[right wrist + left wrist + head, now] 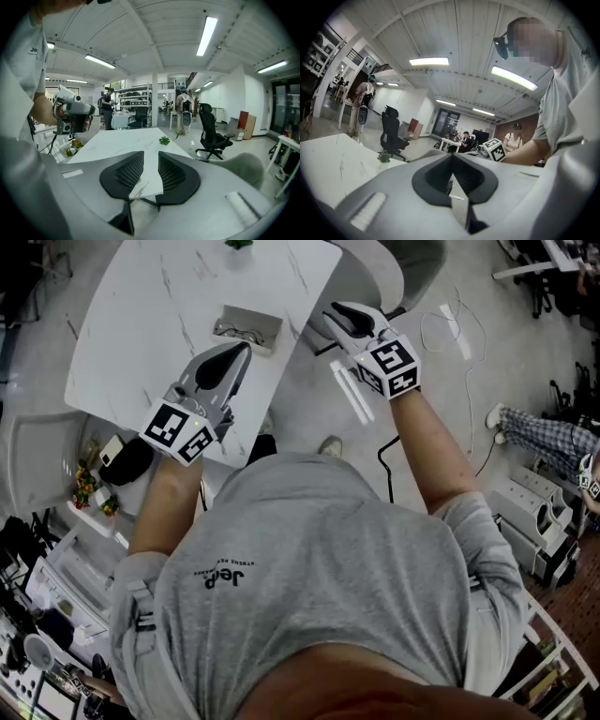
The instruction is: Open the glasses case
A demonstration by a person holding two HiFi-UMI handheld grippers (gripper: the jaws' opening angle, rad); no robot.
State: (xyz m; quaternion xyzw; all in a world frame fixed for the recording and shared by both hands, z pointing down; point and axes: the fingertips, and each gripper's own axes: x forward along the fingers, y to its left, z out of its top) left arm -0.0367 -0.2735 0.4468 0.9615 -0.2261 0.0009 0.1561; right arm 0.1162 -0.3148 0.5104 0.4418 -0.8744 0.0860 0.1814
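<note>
In the head view a grey glasses case [248,326] lies on the white marble table [150,306], with what looks like a pair of glasses along its near edge. My left gripper [241,350] hovers just short of the case, its jaws together with nothing between them. Seen from its own camera, the left gripper [451,160] has fingertips that meet. My right gripper [336,311] hangs off the table's right edge, beside the case. In its own view the right gripper [150,157] stands slightly open and empty. Neither gripper view shows the case.
A small green plant [164,139] sits at the table's far end. A grey chair [403,268] stands past the table, and a black office chair [211,129] is farther off. Cluttered shelves [56,549] line the left. Cables [450,329] lie on the floor at right. People stand in the background.
</note>
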